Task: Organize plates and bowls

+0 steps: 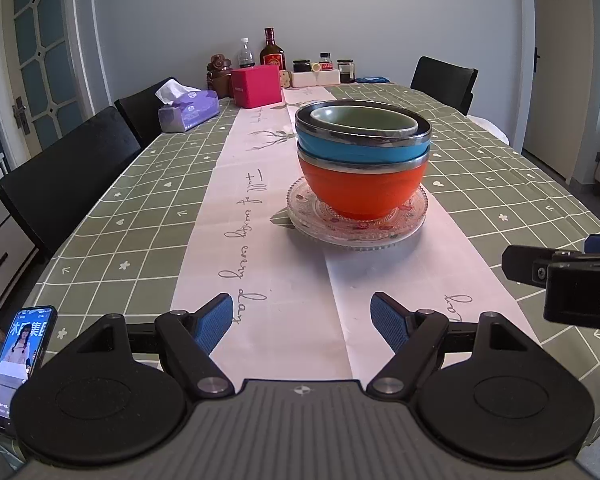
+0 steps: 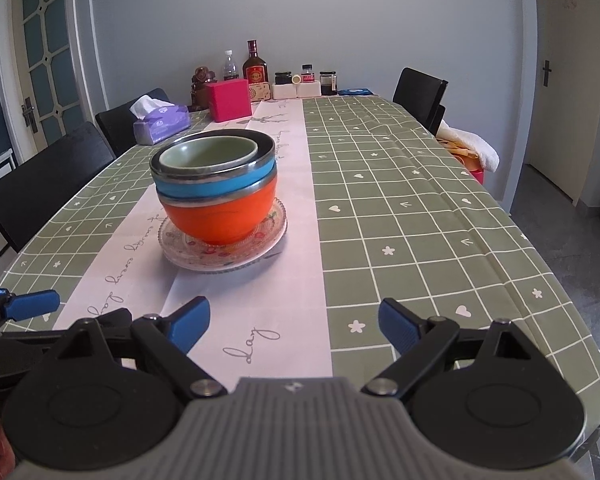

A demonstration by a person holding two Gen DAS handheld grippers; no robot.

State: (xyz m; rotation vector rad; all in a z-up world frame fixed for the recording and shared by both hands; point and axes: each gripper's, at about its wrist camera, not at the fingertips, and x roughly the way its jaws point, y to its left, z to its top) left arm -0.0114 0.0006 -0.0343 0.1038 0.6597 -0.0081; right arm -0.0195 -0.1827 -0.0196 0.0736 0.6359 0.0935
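Note:
A green bowl [image 1: 364, 120] sits inside a blue bowl [image 1: 360, 150], which sits in an orange bowl [image 1: 360, 190]. The stack stands on glass plates [image 1: 408, 226] on the pink table runner. The same stack shows in the right wrist view, with the green bowl [image 2: 208, 154], the blue bowl [image 2: 212, 188], the orange bowl [image 2: 220, 216] and the plates [image 2: 188, 252]. My left gripper [image 1: 302, 326] is open and empty, short of the stack. My right gripper [image 2: 294, 326] is open and empty, to the right of the stack.
A tissue pack [image 1: 188, 110], a pink box [image 1: 256, 86], bottles and jars [image 1: 272, 50] stand at the table's far end. A phone [image 1: 18, 364] lies at the near left edge. Black chairs [image 1: 68, 176] stand along the left; another chair [image 2: 420, 94] stands far right.

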